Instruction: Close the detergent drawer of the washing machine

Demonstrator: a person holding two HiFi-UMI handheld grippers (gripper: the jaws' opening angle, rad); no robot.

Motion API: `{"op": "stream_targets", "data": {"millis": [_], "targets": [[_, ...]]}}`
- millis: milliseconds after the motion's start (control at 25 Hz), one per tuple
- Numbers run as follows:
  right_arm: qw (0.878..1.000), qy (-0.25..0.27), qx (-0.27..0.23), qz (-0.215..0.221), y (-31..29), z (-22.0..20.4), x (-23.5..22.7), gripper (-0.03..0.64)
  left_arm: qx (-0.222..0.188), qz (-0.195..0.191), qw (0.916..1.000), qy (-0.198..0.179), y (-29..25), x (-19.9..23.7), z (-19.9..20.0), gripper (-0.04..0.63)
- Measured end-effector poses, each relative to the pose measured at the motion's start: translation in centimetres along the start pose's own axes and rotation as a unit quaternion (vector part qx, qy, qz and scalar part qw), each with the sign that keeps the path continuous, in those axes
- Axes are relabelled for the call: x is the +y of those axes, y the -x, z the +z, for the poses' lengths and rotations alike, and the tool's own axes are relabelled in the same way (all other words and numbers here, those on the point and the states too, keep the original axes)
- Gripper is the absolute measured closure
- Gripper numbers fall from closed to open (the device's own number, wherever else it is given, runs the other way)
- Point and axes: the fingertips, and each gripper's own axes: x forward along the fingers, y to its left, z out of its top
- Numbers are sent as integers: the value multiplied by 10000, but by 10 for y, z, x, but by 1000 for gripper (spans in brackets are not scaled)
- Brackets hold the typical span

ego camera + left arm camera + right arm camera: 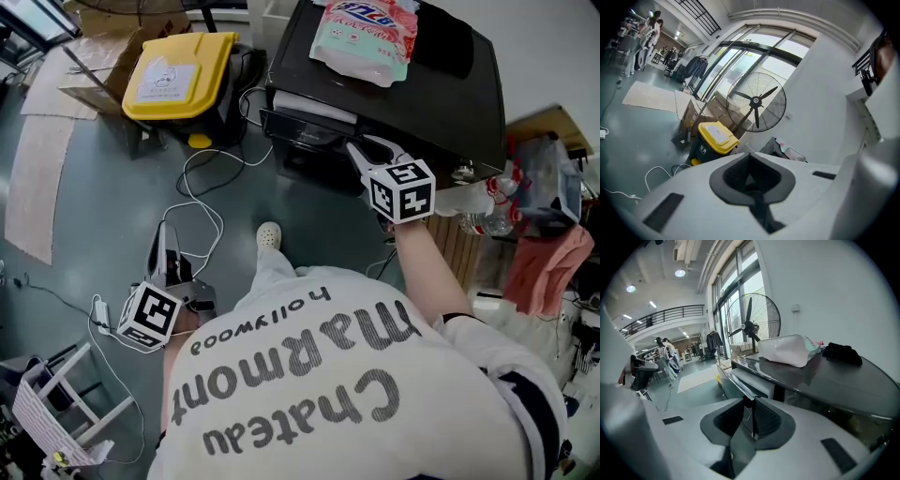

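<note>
Grey floor (84,216); left gripper (164,232) jaws together; right gripper (355,148) slightly apart, apparently straddling detergent drawer (302,126).

Drawer (302,120): dark front panel with a pale grey tray behind it, level, standing pulled out from the top of the front face, at one end, of the black, glossy-topped washing machine (394,98).
</note>
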Motion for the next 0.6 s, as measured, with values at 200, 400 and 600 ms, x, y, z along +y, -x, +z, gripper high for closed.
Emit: {"op": "stream_targets", "data": {"millis": [200, 400, 600], "targets": [[10000, 7, -47, -64, -4, 6, -6, 529, 47, 38, 10000, 0, -5, -1, -1, 588], [9999, 20, -84, -71, -6, 10, -11, 529, 109, 34, 9999, -38, -11, -4, 1, 588], [9999, -32, -108, -121, -10, 14, -16, 529, 130, -83, 9998, -130, -22, -15, 8, 588]]}}
